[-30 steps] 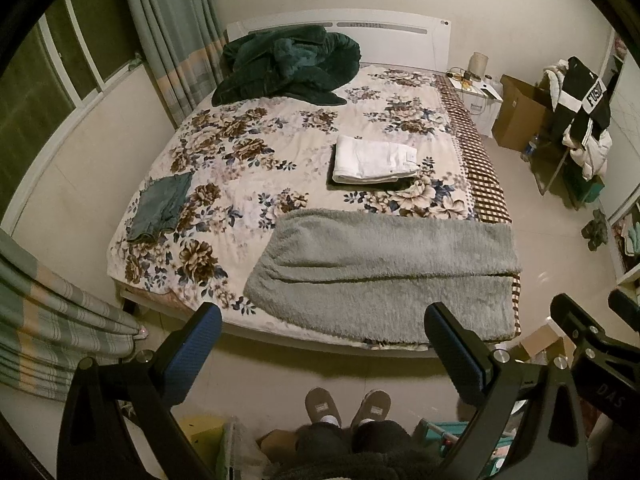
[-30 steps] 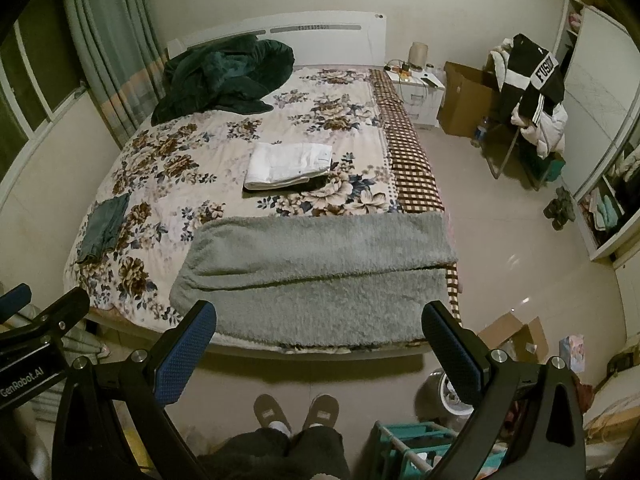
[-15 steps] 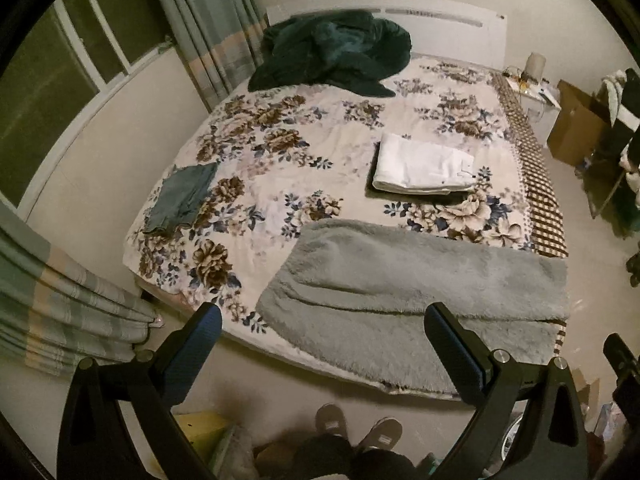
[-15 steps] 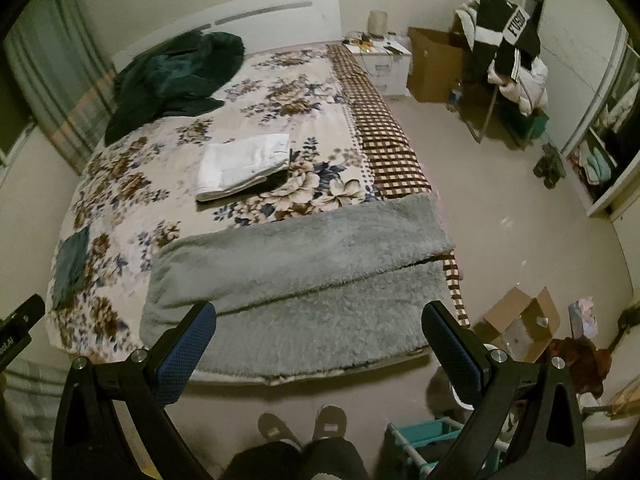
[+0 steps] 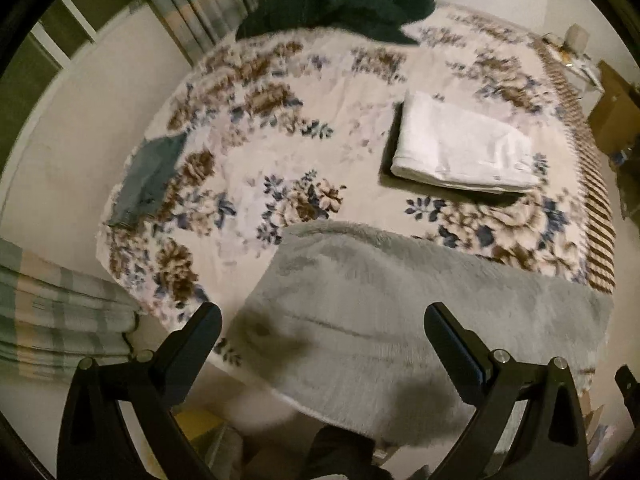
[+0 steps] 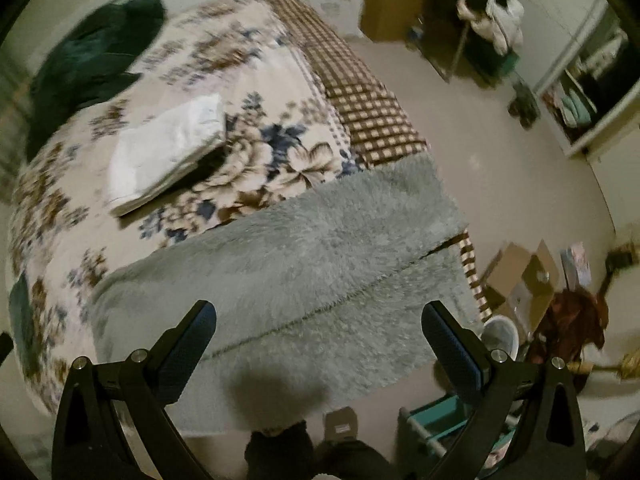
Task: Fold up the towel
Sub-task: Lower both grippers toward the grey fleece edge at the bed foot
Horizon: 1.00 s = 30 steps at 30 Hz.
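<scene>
Grey and shaggy, the towel lies folded once along the foot of the floral bed. Both the left gripper and right gripper hover above it, spread wide, empty.

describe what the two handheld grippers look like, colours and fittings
Both the left gripper and right gripper have black, angular plastic frames with triangular cut-outs and silver screw heads. Each finger carries a textured pad, dark blue on the right pads, darker-looking on the left.

left gripper jaws wide, right gripper likewise
</scene>
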Each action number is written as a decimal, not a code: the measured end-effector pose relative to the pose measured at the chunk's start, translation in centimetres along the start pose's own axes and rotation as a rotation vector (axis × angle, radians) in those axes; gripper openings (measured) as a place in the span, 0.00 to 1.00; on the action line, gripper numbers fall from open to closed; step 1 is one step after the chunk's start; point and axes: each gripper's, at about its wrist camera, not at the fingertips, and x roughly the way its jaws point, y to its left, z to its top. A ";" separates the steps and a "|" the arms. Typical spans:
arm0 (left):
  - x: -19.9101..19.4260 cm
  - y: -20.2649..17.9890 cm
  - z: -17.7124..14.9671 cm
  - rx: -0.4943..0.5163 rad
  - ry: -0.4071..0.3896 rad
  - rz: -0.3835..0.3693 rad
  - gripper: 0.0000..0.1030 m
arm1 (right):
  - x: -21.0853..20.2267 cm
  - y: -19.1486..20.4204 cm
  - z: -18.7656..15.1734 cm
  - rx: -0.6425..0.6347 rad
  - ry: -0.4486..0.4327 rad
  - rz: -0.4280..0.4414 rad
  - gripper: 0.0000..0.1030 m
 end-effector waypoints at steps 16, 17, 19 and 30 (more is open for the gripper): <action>27.3 -3.8 8.9 -0.066 0.247 0.067 1.00 | 26.7 1.0 7.7 0.202 0.217 -0.137 1.00; 28.6 -3.9 9.1 -0.074 0.261 0.072 1.00 | 27.6 0.7 7.8 0.210 0.225 -0.142 1.00; 30.5 -4.4 9.7 -0.091 0.282 0.068 1.00 | 29.5 0.2 8.2 0.234 0.235 -0.145 1.00; 36.5 -2.9 9.2 -0.295 0.378 -0.003 0.94 | 35.8 -1.1 9.7 0.378 0.255 -0.130 1.00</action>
